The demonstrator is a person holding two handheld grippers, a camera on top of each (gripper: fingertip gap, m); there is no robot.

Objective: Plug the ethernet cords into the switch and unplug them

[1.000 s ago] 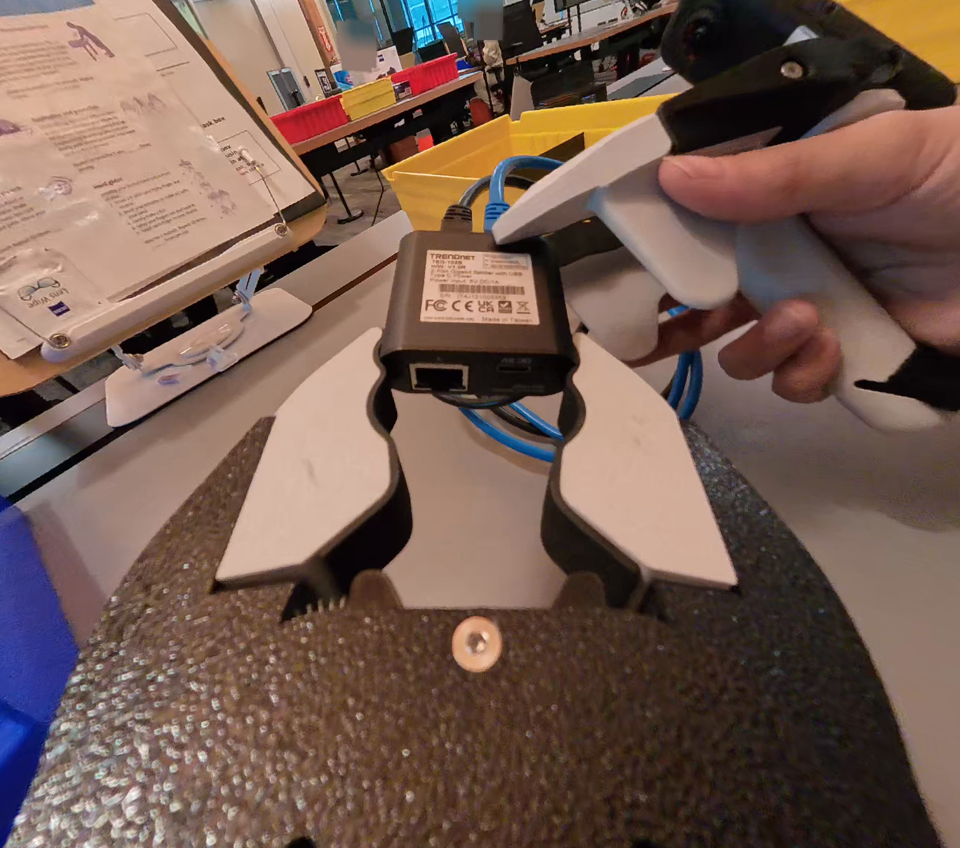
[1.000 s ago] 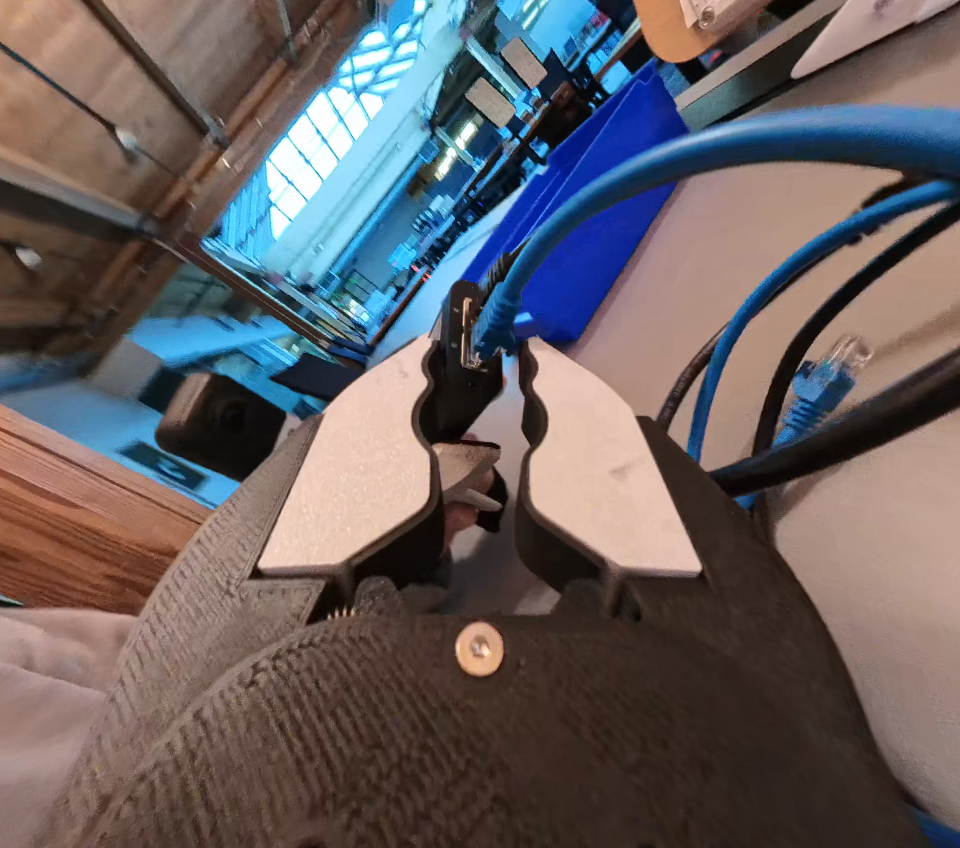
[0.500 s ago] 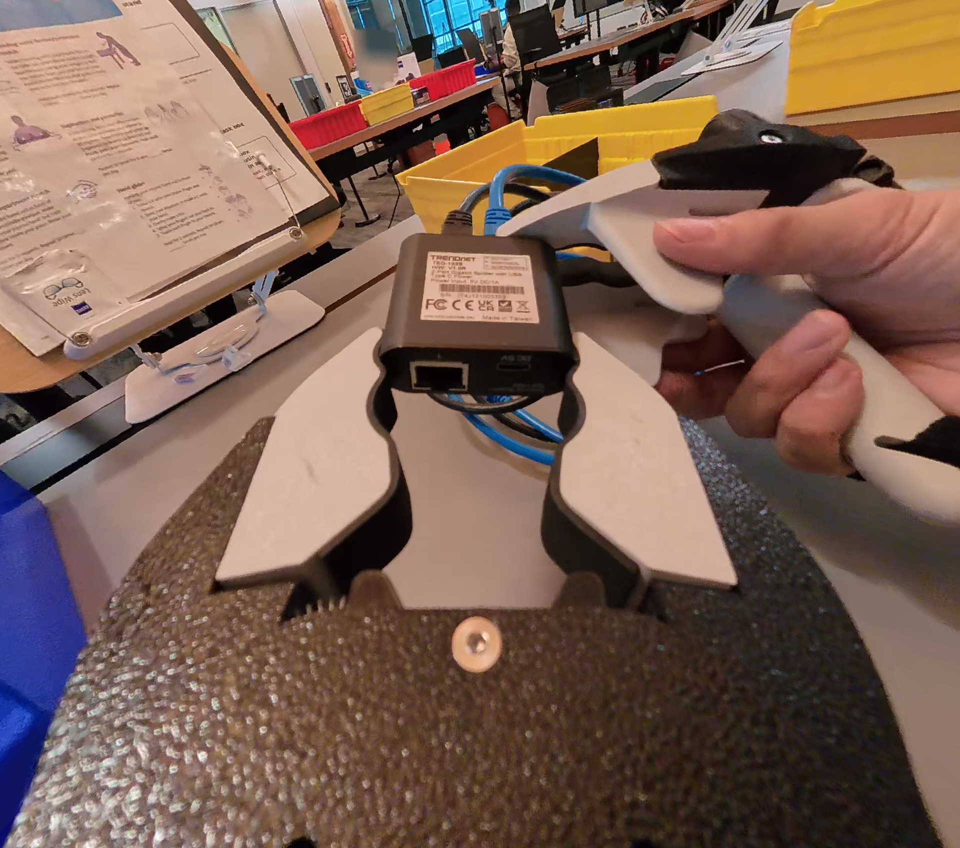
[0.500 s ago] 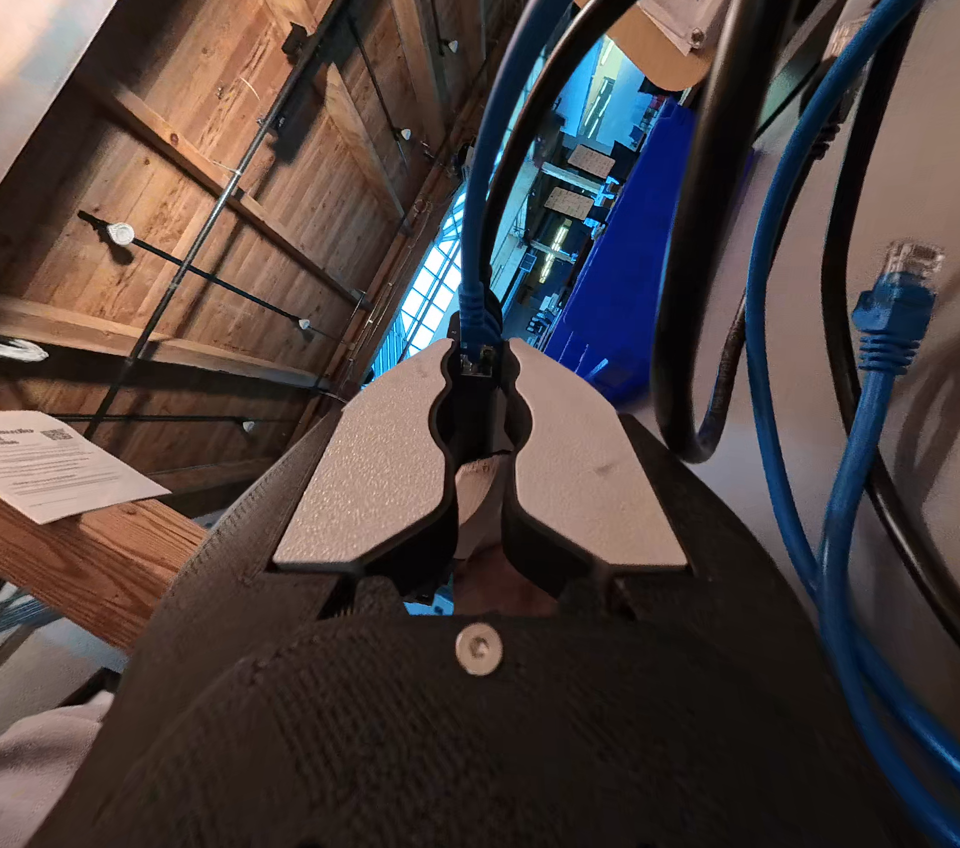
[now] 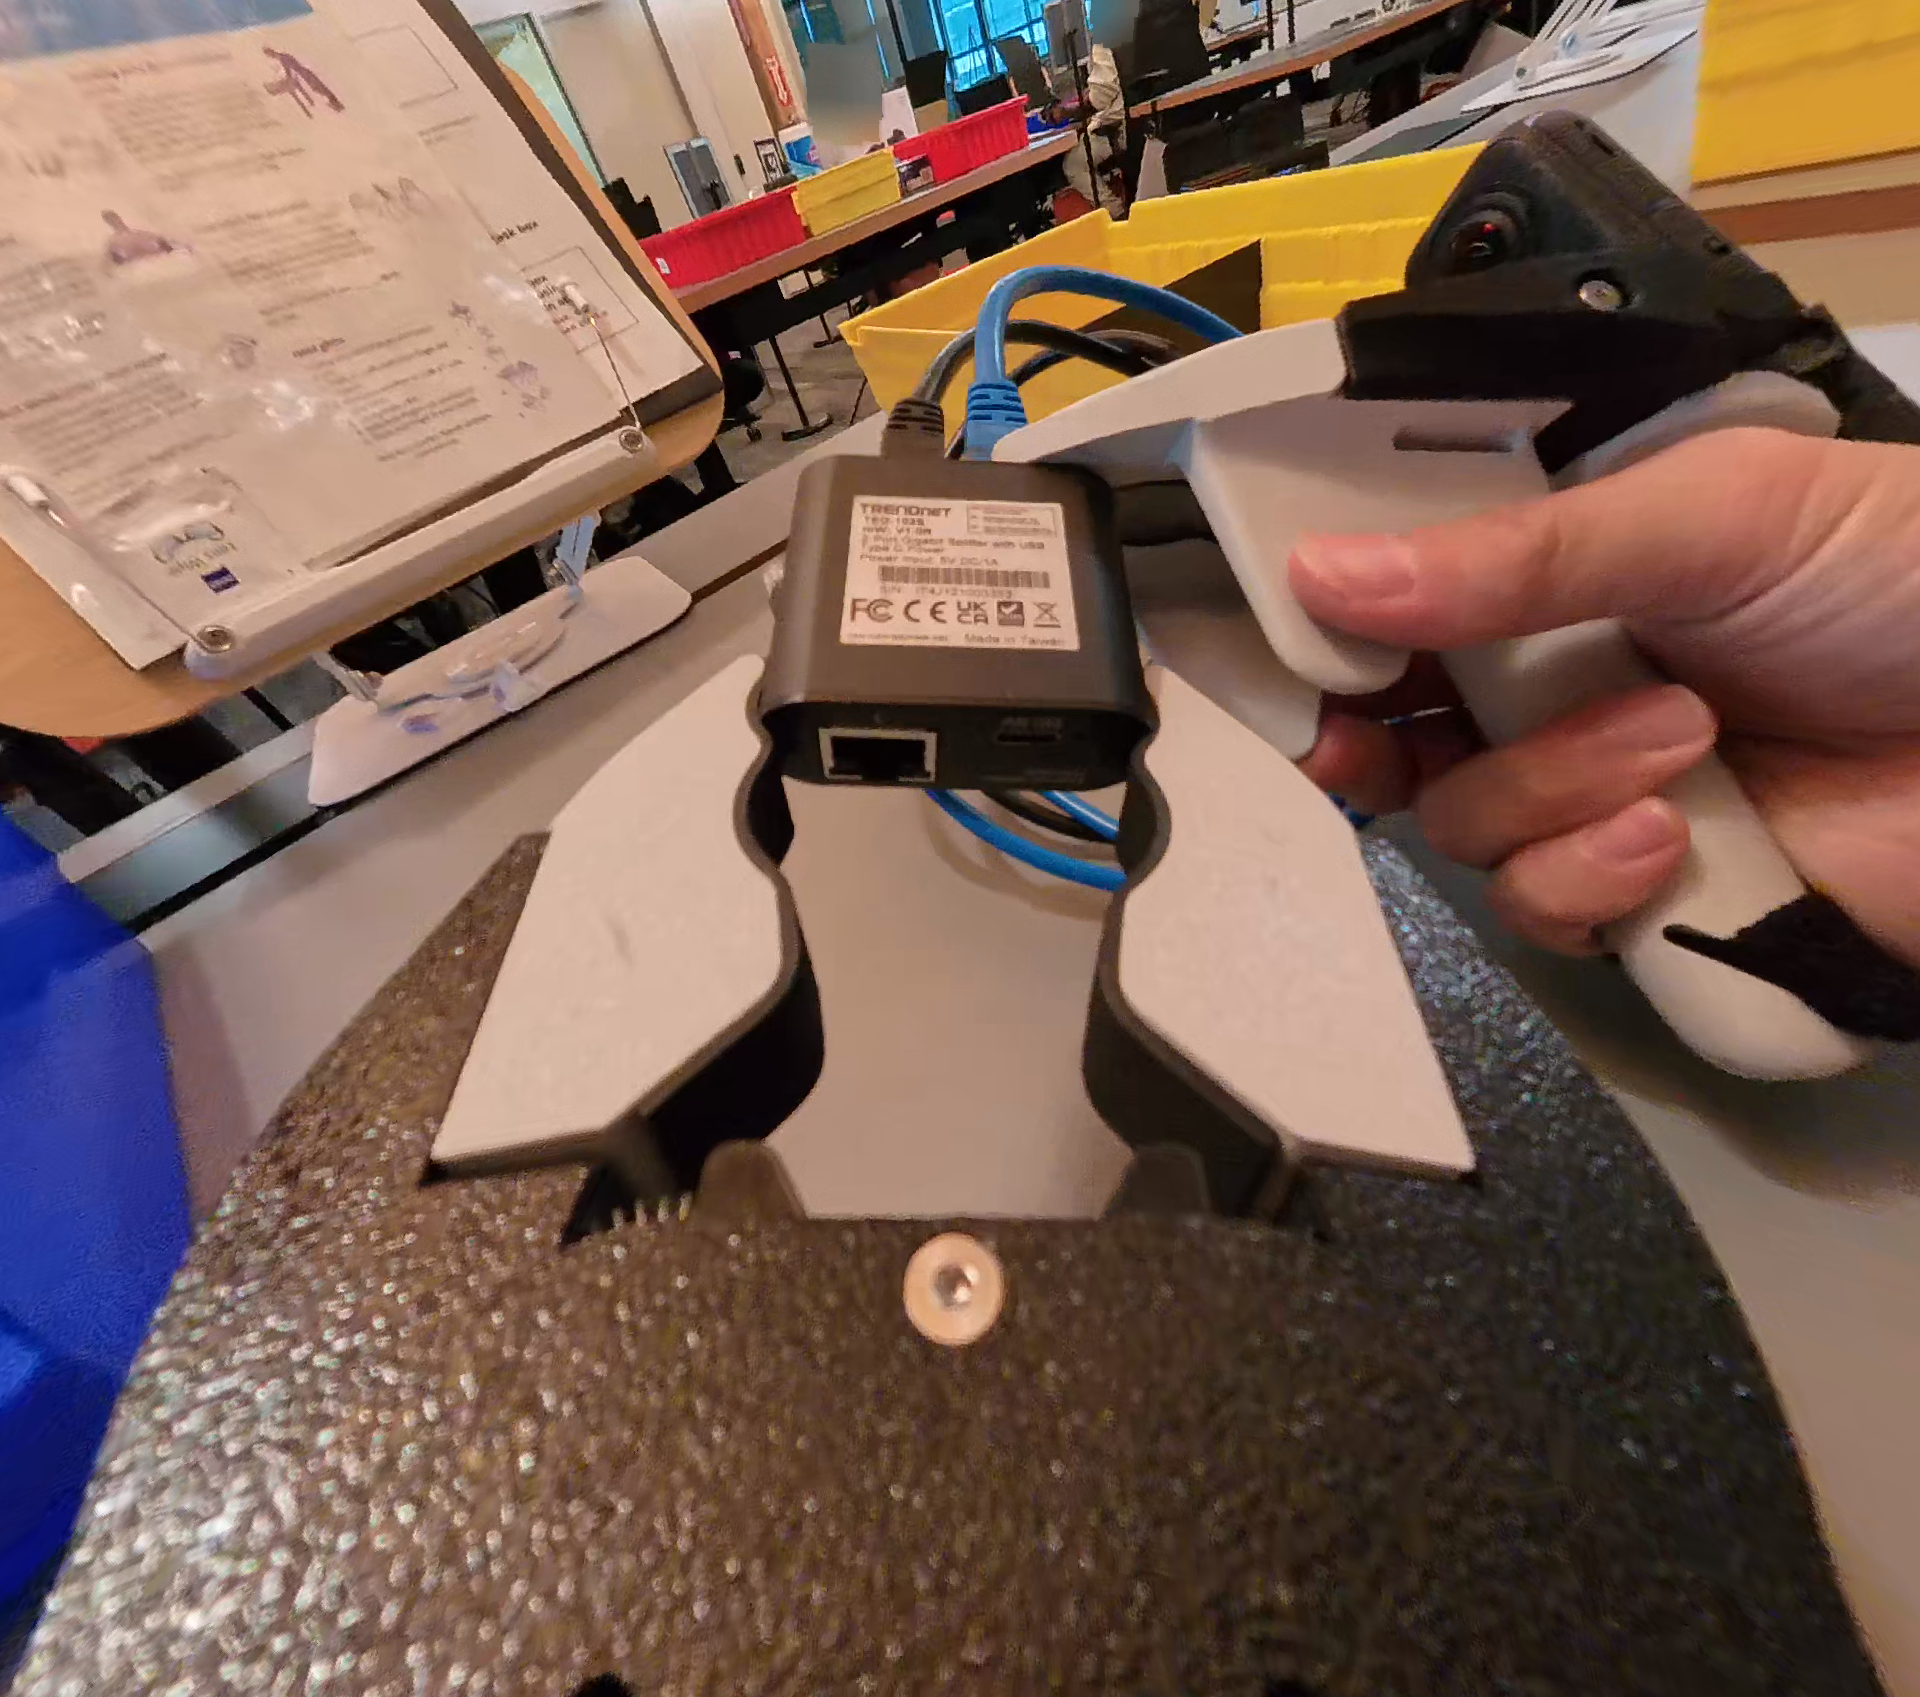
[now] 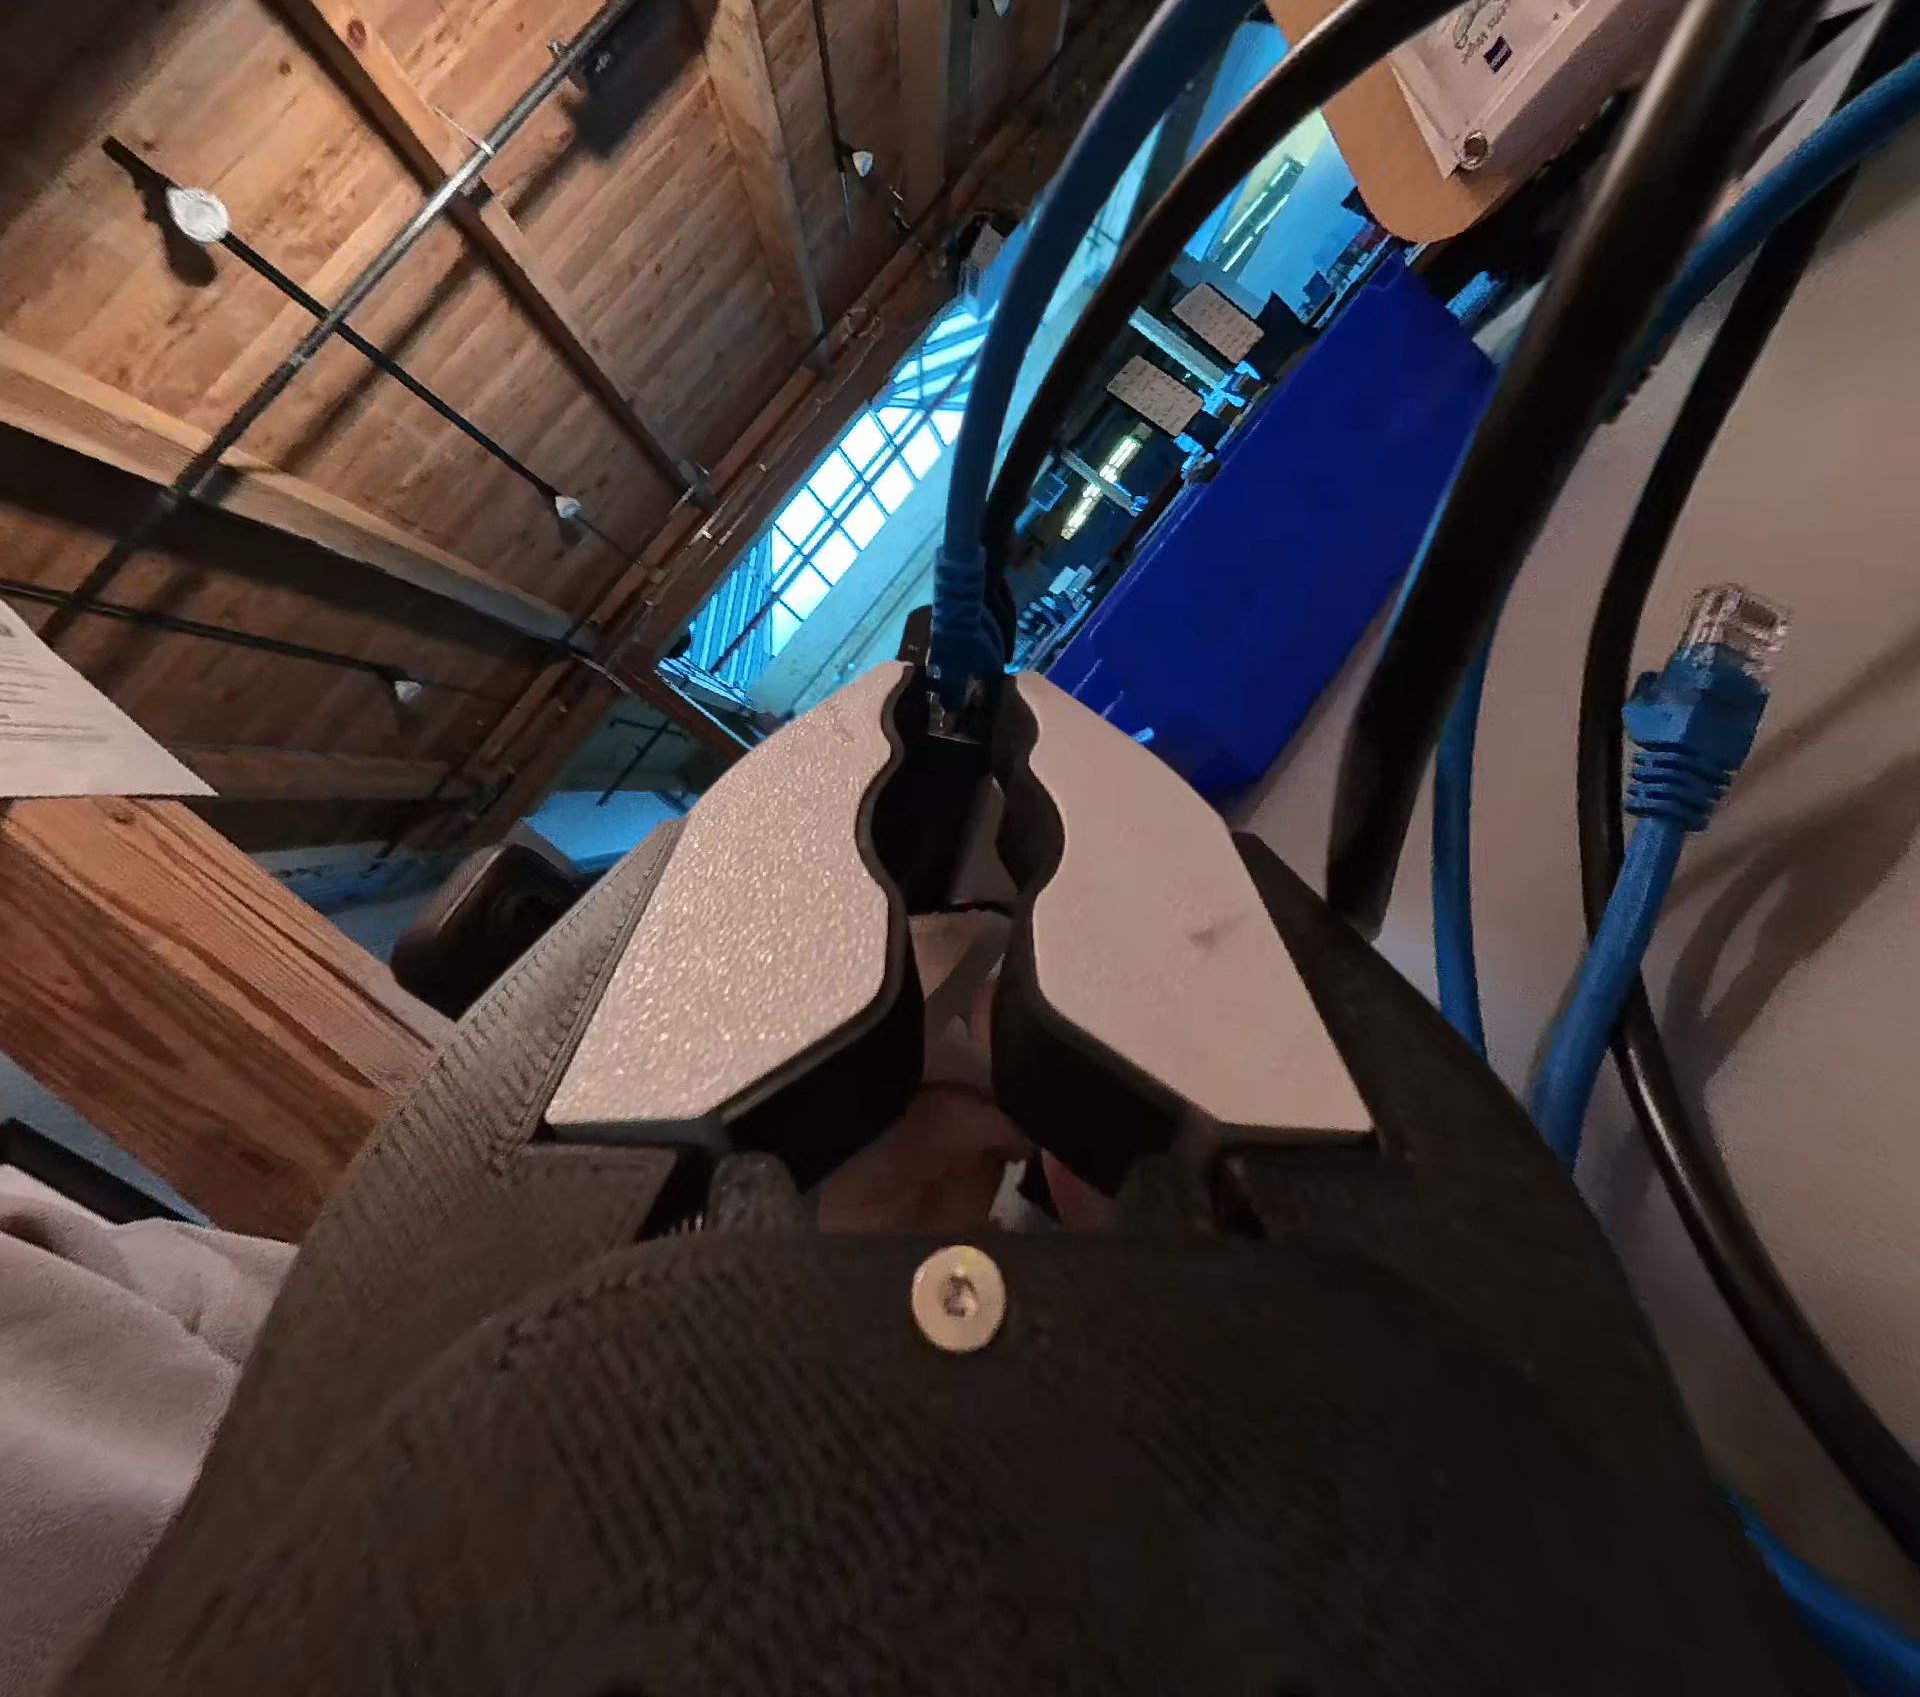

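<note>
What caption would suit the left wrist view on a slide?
Left gripper clamps a black switch above the table while the hand-held right gripper reaches its far end, where a blue ethernet cord is plugged.

we see the black switch (image 5: 956, 598) label-up with one near port empty, blue ethernet cord (image 5: 992, 359) and black cord (image 5: 920, 421) plugged behind, a loose blue plug (image 6: 1704, 691) on the table

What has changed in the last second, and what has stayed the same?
The right gripper swung upward and closed tighter around the blue plug, which remains in the switch. The left gripper keeps holding the switch, and the loose blue plug stays free.
</note>
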